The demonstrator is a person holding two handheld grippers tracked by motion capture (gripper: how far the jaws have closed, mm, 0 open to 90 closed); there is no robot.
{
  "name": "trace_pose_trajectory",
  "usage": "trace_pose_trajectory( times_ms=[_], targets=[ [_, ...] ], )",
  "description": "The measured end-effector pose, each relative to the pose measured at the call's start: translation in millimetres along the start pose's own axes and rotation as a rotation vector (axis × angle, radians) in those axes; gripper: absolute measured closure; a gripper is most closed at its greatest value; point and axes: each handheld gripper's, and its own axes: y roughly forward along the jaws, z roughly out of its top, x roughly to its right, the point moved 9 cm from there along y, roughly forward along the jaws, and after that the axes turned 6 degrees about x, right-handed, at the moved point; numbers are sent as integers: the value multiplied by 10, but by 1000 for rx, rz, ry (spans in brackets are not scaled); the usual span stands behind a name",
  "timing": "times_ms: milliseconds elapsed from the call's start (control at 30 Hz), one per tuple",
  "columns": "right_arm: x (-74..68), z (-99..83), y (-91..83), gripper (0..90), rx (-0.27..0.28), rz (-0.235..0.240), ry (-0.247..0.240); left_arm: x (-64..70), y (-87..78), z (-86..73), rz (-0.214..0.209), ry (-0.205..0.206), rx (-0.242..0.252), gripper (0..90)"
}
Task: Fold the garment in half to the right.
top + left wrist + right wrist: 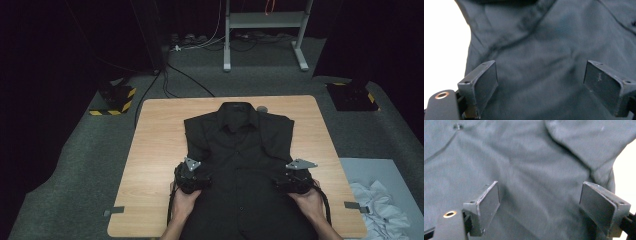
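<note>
Black shirt (240, 155) lies flat on the table (155, 150), left gripper (196, 181) and right gripper (286, 184) fingers spread wide above it.

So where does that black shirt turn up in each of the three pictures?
High view: the black shirt lies flat at the table's middle, collar away from the person.
Left gripper view: cloth beyond the open jaws; bright table at left.
Right gripper view: cloth beyond the open jaws; bright table at right.
Shared landmark: the folded-in sleeves.

A black collared shirt (239, 165) lies flat, front up, sleeves folded in, on the table.
</note>
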Motion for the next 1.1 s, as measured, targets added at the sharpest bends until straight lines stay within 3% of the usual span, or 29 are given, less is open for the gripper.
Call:
trace_pose_trajectory(
  times_ms=[167, 300, 433, 733, 867, 1000, 1100],
  targets=[
    [10, 147, 114, 155, 16, 3, 43, -47, 127, 70, 23, 4, -3, 118],
    [25, 102, 215, 152, -5, -17, 31, -47, 162, 22, 10, -8, -13, 104],
    [11, 79, 192, 154, 8, -27, 29, -43, 141, 5, 10, -7, -15, 106],
    [-81, -53, 19, 154, 8, 0, 10, 91, -26, -115, -11, 0, -11, 113],
    [-70, -48, -23, 165, -10, 28, 13, 24, -56, -66, -14, -46, 10, 115],
    [53, 117, -104, 174, 52, 14, 50, -98, -121, 76, 8, -81, 57, 125],
    [173, 229, -122, 179, 78, -6, 81, -240, -129, 164, 40, -96, 59, 128]
  ],
)
